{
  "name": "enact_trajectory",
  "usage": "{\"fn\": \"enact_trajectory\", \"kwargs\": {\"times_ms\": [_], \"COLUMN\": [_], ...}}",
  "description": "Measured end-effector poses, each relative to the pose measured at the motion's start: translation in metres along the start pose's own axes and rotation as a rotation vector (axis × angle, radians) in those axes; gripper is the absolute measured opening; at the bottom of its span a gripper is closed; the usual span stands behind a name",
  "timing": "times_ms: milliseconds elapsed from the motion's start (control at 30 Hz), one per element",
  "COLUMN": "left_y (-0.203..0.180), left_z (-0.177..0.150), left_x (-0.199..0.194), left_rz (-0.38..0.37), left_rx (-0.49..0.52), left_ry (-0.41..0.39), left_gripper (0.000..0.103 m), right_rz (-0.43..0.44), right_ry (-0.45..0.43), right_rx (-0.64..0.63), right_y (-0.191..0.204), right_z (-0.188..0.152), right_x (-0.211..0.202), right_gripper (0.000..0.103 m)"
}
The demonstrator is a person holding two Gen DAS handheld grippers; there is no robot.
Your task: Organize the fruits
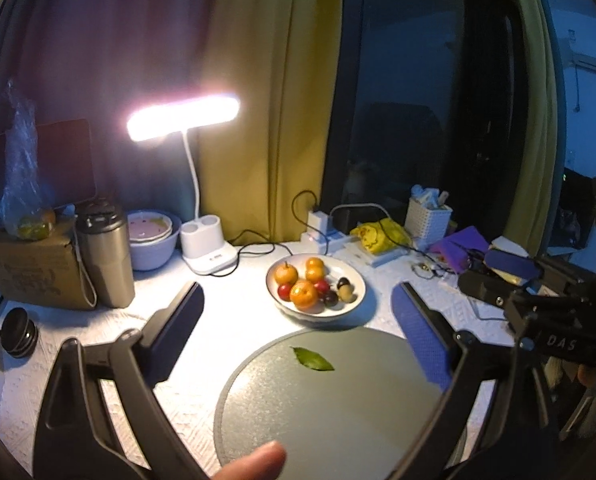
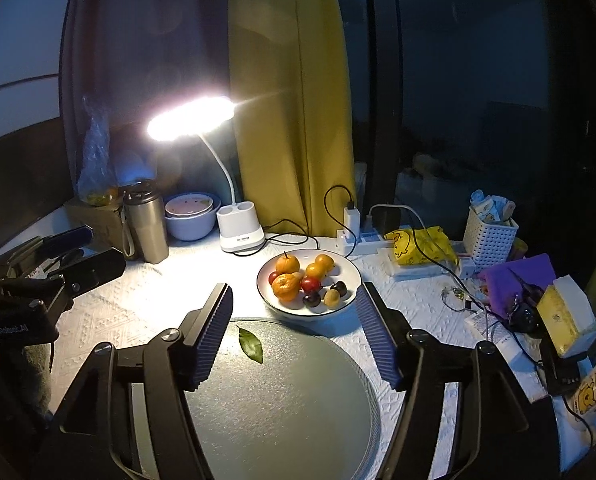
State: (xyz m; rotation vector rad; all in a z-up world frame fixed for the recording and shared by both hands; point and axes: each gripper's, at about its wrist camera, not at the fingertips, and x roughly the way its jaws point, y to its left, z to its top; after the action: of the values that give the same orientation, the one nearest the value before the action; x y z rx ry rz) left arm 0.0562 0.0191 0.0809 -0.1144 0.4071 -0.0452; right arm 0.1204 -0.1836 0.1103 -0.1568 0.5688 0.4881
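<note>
With both jaws spread and empty, our left hand-held gripper [image 1: 298,328] and right hand-held gripper [image 2: 293,332] should approach the fruits [image 2: 304,280] in the white bowl [image 2: 352,276] slowly, one piece at a time

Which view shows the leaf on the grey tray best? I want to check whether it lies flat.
The left wrist view: the leaf lies unobstructed, broadside. In the right wrist view the leaf sits close beside a finger, foreshortened.

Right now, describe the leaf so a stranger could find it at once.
Start at the lit desk lamp and come forward past the white fruit bowl to the big round grey board. The leaf lies alone near its far edge: flat, dark green.
</note>
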Motion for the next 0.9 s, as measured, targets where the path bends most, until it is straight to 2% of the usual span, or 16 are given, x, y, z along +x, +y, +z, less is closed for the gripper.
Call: {"fn": "enact_trajectory", "kwargs": {"times_ms": [900], "left_y": [0.002], "left_z": [0.004], "left_x": [0.012], "left_rz": [-0.013], "left_rx": [0.002], "left_ry": [-0.015], "left_gripper": [0.095], "right_rz": [-0.002], "right_ry": [0.017], "right_rx": [0.003], "right_y": [-0.006], "right_z": [0.005], "right_x": [0.018], "right_gripper": [0.067]}}
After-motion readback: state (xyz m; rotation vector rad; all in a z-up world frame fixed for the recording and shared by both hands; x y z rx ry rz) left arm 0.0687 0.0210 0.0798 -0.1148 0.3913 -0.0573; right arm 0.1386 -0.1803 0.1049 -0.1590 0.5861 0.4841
